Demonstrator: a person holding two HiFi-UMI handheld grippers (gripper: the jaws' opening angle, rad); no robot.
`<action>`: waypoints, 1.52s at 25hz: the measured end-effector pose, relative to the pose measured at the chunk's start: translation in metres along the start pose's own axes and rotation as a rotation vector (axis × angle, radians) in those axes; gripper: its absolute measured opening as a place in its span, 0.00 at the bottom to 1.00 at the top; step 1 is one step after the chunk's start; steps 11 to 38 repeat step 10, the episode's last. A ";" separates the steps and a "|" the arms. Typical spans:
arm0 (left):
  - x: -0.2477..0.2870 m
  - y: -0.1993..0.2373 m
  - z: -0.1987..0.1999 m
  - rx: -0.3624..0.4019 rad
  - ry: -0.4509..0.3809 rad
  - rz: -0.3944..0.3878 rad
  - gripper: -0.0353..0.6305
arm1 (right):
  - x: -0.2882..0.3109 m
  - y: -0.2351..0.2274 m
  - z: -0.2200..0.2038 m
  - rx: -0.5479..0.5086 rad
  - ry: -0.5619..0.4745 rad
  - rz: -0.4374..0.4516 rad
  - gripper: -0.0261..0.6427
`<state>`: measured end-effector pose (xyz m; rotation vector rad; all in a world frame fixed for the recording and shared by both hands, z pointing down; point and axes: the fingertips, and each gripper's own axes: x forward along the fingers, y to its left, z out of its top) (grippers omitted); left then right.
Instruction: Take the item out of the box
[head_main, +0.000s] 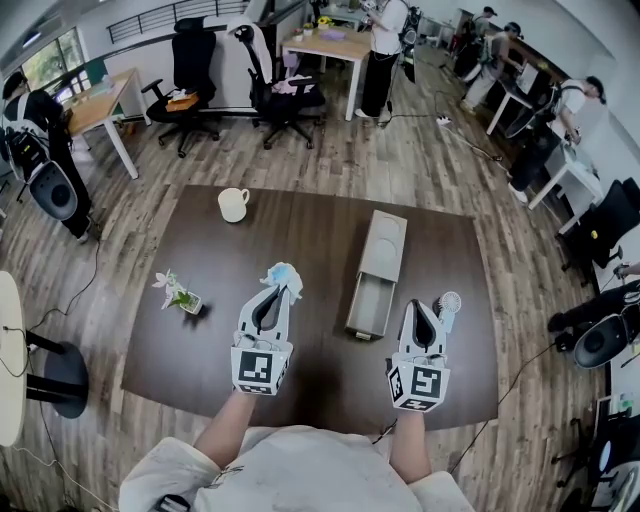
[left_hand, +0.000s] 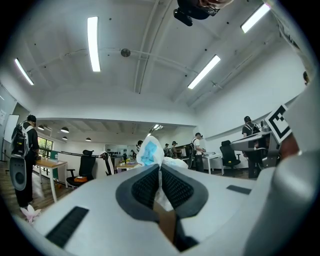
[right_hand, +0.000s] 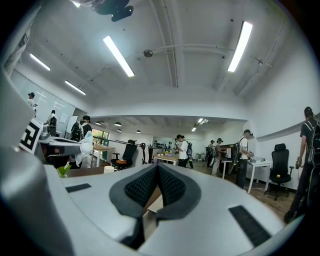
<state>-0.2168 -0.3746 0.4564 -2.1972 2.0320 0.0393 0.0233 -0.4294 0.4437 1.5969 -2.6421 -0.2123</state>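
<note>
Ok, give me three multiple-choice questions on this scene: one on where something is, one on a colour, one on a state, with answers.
1. Where is the mug?
A. On the table, left of the box
B. Inside the box
C. On the floor

2. What colour is the packet?
A. Red
B. White and blue
C. Black

3. How is the left tool?
A. Open and empty
B. Open around the mug
C. Shut on the packet

Answers:
1. A, since the head view shows the mug on the table's far side, apart from the box.
2. B, as its white wrap has a blue patch.
3. C, because the left gripper view shows the pads pressed together with the packet sticking out between them.
</note>
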 end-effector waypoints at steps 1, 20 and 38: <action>0.000 0.000 -0.001 -0.001 0.003 -0.001 0.06 | 0.000 0.001 0.000 0.000 0.000 0.000 0.04; 0.001 -0.008 -0.001 -0.008 0.006 -0.017 0.06 | -0.006 -0.005 0.000 0.004 0.005 -0.023 0.04; 0.001 -0.008 -0.001 -0.008 0.006 -0.017 0.06 | -0.006 -0.005 0.000 0.004 0.005 -0.023 0.04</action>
